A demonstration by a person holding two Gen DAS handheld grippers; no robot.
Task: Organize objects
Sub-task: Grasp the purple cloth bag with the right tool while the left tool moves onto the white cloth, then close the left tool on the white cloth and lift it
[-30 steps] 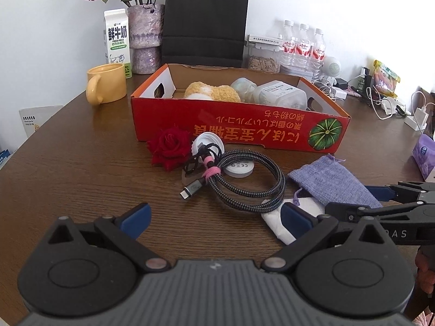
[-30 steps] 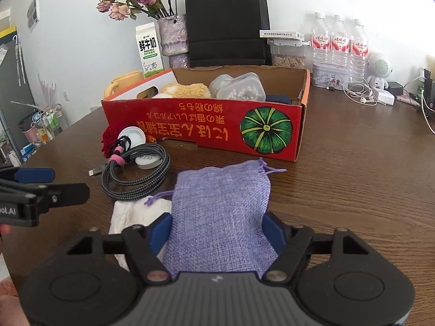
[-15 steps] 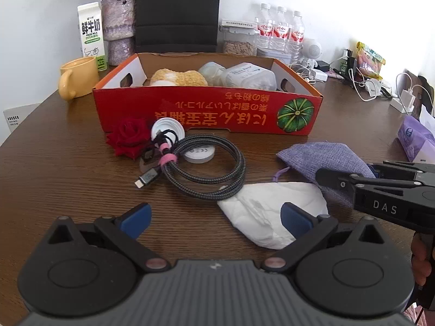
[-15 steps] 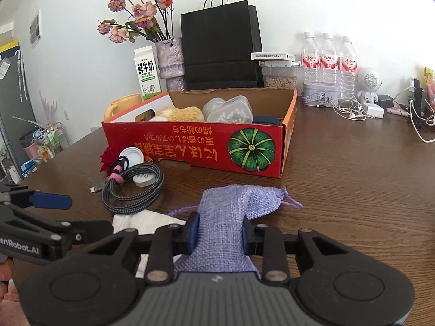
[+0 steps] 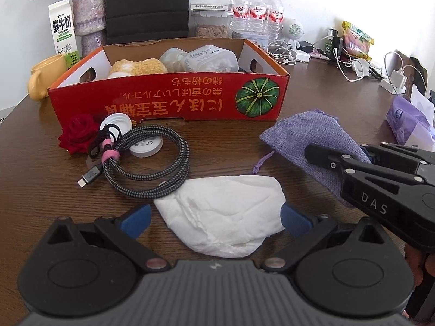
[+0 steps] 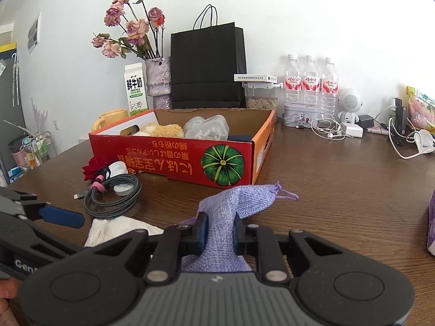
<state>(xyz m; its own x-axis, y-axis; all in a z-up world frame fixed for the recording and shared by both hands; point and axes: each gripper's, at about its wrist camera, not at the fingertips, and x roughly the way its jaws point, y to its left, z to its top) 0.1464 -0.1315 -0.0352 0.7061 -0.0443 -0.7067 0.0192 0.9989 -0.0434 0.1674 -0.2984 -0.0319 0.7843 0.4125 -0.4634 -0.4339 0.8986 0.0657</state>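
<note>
My right gripper (image 6: 219,231) has the purple cloth pouch (image 6: 244,198) pinched between its pads as its jaws close tight. The pouch's near end is raised off the table, and its drawstring end points at the red cardboard box (image 6: 163,152). In the left wrist view the pouch (image 5: 307,138) lies right of centre under the right gripper (image 5: 339,160). My left gripper (image 5: 216,218) is open, with its blue pads on either side of a crumpled white cloth (image 5: 225,217). A coiled braided cable (image 5: 152,168), a red rose (image 5: 77,133) and a white disc (image 5: 146,146) lie in front of the box (image 5: 163,103).
The box holds a yellow knit item (image 5: 138,68) and clear plastic containers (image 5: 209,58). Behind it stand a yellow mug (image 5: 43,78), milk carton (image 5: 64,30), black bag (image 5: 146,5) and water bottles (image 5: 255,13). A purple tissue pack (image 5: 407,125) and chargers sit at the right.
The right gripper's jaws went from wide apart to closed on the pouch and raised its near end. The left gripper shifted right, so the white cloth now lies between its pads.
</note>
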